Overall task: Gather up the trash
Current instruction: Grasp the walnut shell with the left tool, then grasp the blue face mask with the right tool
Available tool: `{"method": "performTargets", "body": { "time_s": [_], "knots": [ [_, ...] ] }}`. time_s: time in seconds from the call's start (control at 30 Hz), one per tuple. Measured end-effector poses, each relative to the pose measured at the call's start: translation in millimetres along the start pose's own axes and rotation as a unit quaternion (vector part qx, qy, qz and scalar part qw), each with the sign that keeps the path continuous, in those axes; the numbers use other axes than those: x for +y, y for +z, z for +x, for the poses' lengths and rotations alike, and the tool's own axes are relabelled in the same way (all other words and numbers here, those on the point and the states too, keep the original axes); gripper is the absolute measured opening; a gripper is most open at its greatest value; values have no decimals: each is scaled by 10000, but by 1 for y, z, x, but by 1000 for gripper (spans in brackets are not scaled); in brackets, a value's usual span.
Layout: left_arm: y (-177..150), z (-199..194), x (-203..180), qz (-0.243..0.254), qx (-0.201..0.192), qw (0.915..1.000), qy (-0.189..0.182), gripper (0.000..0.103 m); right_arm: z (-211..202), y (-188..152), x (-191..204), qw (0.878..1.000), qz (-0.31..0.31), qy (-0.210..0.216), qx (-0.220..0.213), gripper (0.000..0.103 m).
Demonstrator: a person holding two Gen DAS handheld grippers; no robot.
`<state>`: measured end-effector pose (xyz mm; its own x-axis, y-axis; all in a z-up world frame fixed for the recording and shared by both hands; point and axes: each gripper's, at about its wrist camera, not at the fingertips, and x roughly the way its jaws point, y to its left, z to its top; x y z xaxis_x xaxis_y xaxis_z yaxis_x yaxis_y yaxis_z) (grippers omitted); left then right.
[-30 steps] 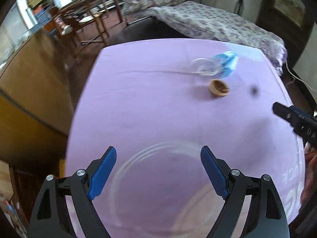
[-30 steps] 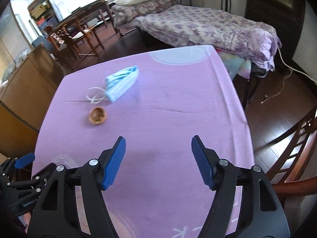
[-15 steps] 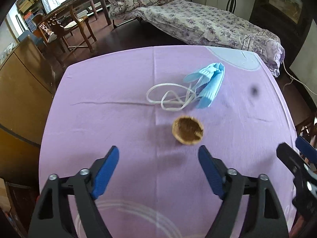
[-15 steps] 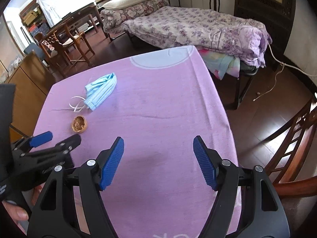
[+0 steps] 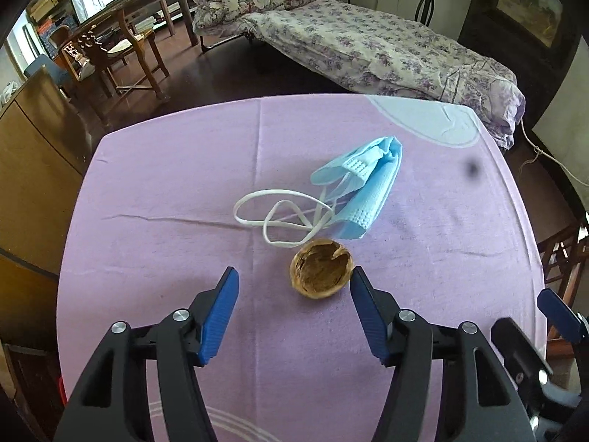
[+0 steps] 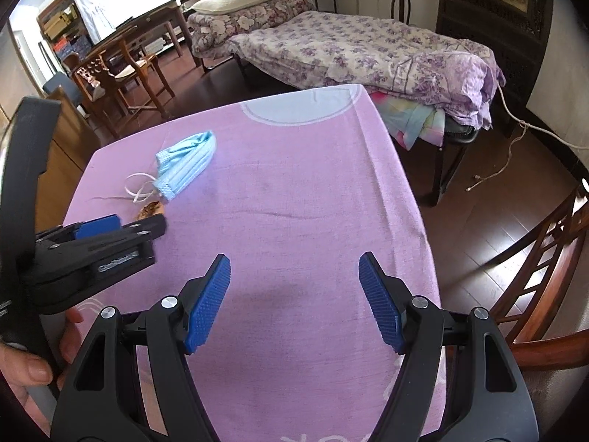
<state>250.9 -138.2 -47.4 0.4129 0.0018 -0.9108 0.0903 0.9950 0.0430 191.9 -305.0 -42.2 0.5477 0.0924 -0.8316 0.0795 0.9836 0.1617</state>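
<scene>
Compared with a second ago, my left wrist view no longer looks down on the near, patterned part of the pink-covered surface [image 5: 154, 191]; the nut shell [image 5: 322, 274] and the blue face mask [image 5: 362, 184], then small in the upper right of the frame, now fill its centre. The left gripper [image 5: 294, 280] has narrowed since then and its jaws are closing at this moment, though its blue pads are not yet pressing on anything. The nut shell lies hollow side up at the level of the fingertips, off-centre in the gap: just beside the right-hand fingertip, well clear of the left-hand one. I cannot tell whether the right-hand tip touches it. The mask sits just above the shell in the frame, its white ear loops [image 5: 279, 217] trailing to the left and nearly reaching the shell's rim.

In the right wrist view little differs. The right gripper [image 6: 294, 269] stands spread over bare cloth at lower centre, with nothing between its jaws. The left gripper appears at the left edge, held by a hand [image 6: 25, 368], its tips at the shell [image 6: 151, 209], below the mask [image 6: 187, 165].
</scene>
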Motion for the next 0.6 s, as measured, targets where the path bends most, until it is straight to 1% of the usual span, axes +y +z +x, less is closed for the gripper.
{"method": "performTargets", "body": {
  "time_s": [0.07, 0.1, 0.13, 0.17, 0.2, 0.23, 0.37, 0.5, 0.6],
  "knots": [
    [1, 4, -2, 17, 12, 10000, 18, 62, 0, 0, 2, 10000, -56, 10, -19, 71],
    [2, 3, -2, 24, -28, 10000, 36, 60, 0, -1, 3, 10000, -85, -9, -16, 71],
    [3, 3, -2, 37, -54, 10000, -21, 48, 2, -1, 3, 9999, -100, -15, 4, 71],
    [3, 2, -3, 61, -56, 9999, -116, 32, 3, -2, 3, 9999, -103, -6, 35, 71],
    [4, 2, -3, 97, -40, 9998, -161, 32, 3, -2, 4, 9999, -105, -2, 53, 71],
    [4, -2, -4, 136, -76, 9998, -108, 32, 4, -3, 4, 9999, -115, 1, 73, 71],
    [-4, -20, 1, 236, -285, 9993, -105, 32, 3, -4, 6, 9999, -110, -15, 49, 71],
    [-19, -43, 20, 134, -408, 9990, -117, 32, 6, -7, 13, 9997, -230, 5, 61, 71],
    [-34, -62, 44, -14, -628, 9980, -54, 32, 11, -8, 23, 9993, -362, 53, 116, 71]
  ]
}}
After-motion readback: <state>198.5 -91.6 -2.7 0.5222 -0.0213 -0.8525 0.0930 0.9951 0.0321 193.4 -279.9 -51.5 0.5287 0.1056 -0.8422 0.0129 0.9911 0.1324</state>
